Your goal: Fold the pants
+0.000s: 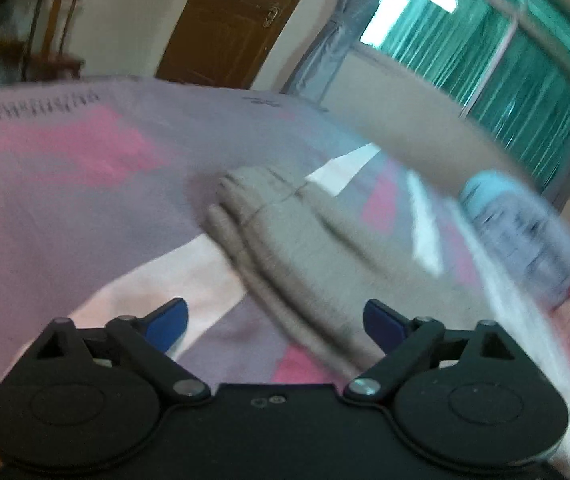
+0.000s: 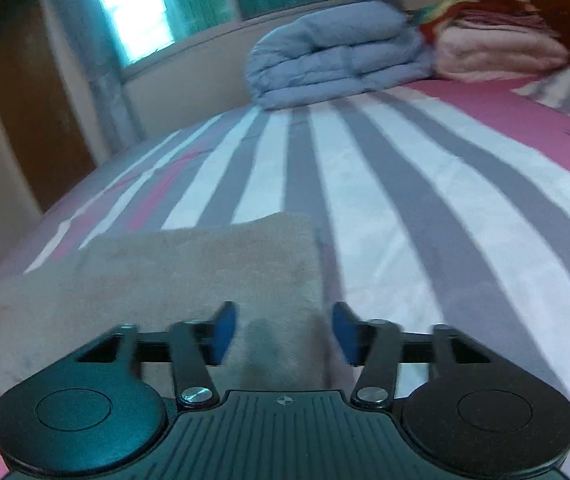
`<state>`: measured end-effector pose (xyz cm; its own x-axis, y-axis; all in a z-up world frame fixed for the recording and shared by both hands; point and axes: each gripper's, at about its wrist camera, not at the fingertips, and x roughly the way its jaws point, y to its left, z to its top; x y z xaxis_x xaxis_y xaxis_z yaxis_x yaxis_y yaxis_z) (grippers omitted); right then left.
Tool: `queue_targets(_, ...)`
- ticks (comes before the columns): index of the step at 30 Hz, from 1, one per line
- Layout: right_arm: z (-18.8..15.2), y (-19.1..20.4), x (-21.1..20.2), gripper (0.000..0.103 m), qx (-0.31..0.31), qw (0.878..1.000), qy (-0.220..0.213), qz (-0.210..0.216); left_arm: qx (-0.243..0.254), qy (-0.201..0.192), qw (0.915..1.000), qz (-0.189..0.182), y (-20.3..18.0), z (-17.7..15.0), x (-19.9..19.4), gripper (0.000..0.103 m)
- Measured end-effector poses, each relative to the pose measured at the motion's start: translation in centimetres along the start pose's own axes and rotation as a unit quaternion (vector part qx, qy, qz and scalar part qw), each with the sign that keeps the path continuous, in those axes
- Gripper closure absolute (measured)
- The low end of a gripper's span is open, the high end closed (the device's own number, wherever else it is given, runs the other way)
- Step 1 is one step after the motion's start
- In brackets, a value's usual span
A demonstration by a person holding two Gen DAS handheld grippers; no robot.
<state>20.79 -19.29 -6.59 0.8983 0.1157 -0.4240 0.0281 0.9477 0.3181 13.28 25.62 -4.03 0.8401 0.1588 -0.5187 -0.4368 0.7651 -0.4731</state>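
Beige pants [image 2: 189,264] between right claw [image 2: 283,332] fingers

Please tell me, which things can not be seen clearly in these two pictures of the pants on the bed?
- Left wrist view: the beige pants are smeared by motion blur; fold count unclear.
- Left wrist view: the near end of the pants is hidden behind the left gripper, jaws wide apart.
- Right wrist view: the pants' edge between the right gripper jaws is shadowed; contact unclear.
- Left wrist view: printed text on the bedsheet is blurred.
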Motion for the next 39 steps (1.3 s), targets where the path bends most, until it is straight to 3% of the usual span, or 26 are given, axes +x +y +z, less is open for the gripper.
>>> queue_targets(3, 0.2, -0.8, -1.2, 0.047, 0.045, 0.999, -0.022, 0.016, -0.053, 0.008, 0.9975, -0.046, 1.1, 1.1, 1.4, 0.024)
queue_targets(8, 0.3, -1.5, -2.6, 0.047, 0.074, 0.997, -0.032, -0.001, -0.129, 0.067, 0.9846, -0.097, 3.7, 1.8, 5.5, 0.023)
queue_targets(12, -0.1, -1.6, -3.3, 0.047, 0.076, 0.996, -0.035, -0.019, -0.152, 0.085, 0.9751, -0.137, 5.1, 2.9, 8.3, 0.022)
queue_targets(16, -0.2, -1.4, -3.3, 0.047, 0.074, 0.996, -0.036, -0.029, -0.164, 0.085, 0.9711, -0.152, 5.3, 3.8, 10.9, 0.022)
queue_targets(22, -0.3, -0.9, -2.7, 0.047, 0.067, 0.996, -0.037, -0.043, -0.137, 0.036, 0.9748, -0.172, 4.9, 3.4, 12.1, 0.025)
queue_targets(23, -0.4, -0.9, -2.6, 0.047, 0.066, 0.996, -0.034, -0.047, -0.134, 0.032, 0.9771, -0.162, 5.0, 3.1, 11.6, 0.06)
queue_targets(24, -0.5, -1.0, -2.6, 0.047, 0.067, 0.996, -0.032, -0.049, -0.148, 0.028, 0.9789, -0.138, 5.5, 2.9, 11.1, 0.081)
queue_targets(25, -0.5, -1.1, -2.6, 0.047, 0.069, 0.996, -0.032, -0.051, -0.182, 0.011, 0.971, -0.154, 6.6, 2.4, 10.2, 0.081)
queue_targets(26, -0.5, -1.3, -2.7, 0.047, 0.071, 0.996, -0.031, -0.053, -0.181, -0.021, 0.9693, -0.165, 6.8, 1.8, 8.7, 0.081)
queue_targets(27, -0.5, -1.5, -2.7, 0.047, 0.075, 0.995, -0.03, -0.053, -0.155, -0.038, 0.9751, -0.154, 6.5, 1.1, 7.6, 0.081)
queue_targets(29, -0.5, -1.9, -2.9, 0.047, 0.083, 0.995, -0.029, -0.051, -0.151, -0.019, 0.979, -0.136, 7.1, 0.0, 7.8, 0.08)
queue_targets(35, -0.5, -2.7, -3.1, 0.047, 0.111, 0.992, -0.027, -0.051, -0.142, 0.035, 0.9816, -0.122, 5.8, 2.0, 8.0, 0.073)
queue_targets(37, -0.5, -2.8, -3.6, 0.047, 0.114, 0.992, -0.035, -0.049, -0.134, 0.029, 0.9833, -0.12, 5.3, 2.3, 7.6, 0.077)
queue_targets(39, -0.4, -3.0, -4.2, 0.047, 0.12, 0.991, -0.041, -0.045, -0.078, 0.0, 0.9916, -0.103, 3.6, 2.8, 6.3, 0.08)
